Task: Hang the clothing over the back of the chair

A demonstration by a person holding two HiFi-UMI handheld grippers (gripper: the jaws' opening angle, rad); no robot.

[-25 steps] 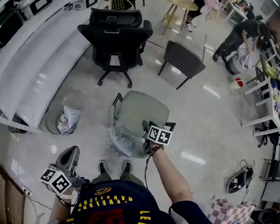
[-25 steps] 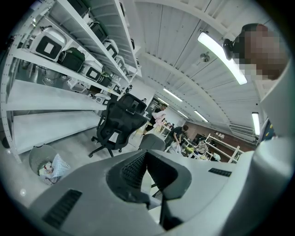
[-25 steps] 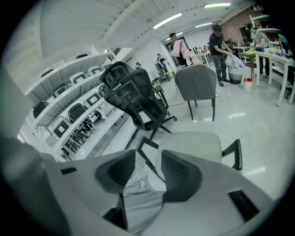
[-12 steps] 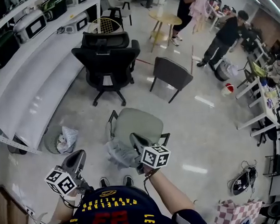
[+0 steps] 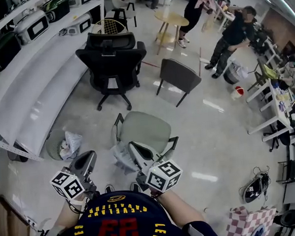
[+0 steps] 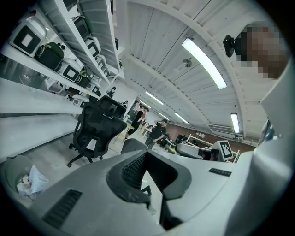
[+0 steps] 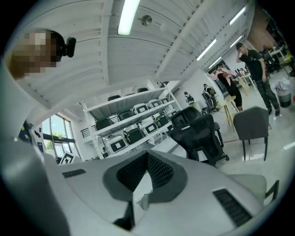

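Note:
The chair (image 5: 147,129) has a pale green seat and stands on the floor just ahead of me; part of the seat (image 7: 251,182) shows low in the right gripper view. Light grey clothing (image 5: 121,156) hangs in a bunch over the seat's near left edge. It hangs from my right gripper (image 5: 133,147), which is shut on it. A scrap of the white cloth (image 7: 144,201) shows behind the closed right gripper (image 7: 147,154) jaws. My left gripper (image 5: 89,156) is held up to the left of the clothing, apart from it. The left gripper (image 6: 146,153) is shut and holds nothing.
A black office chair (image 5: 113,54) and a dark grey chair (image 5: 179,74) stand beyond the green one. A waste bin (image 5: 63,142) with a bag sits left. Shelves with cases (image 5: 28,27) run along the left wall. People (image 5: 232,37) and desks (image 5: 281,99) are at the right.
My right gripper closed on the clothing lying on the seat and lifted it up and toward me. The left gripper rose a little.

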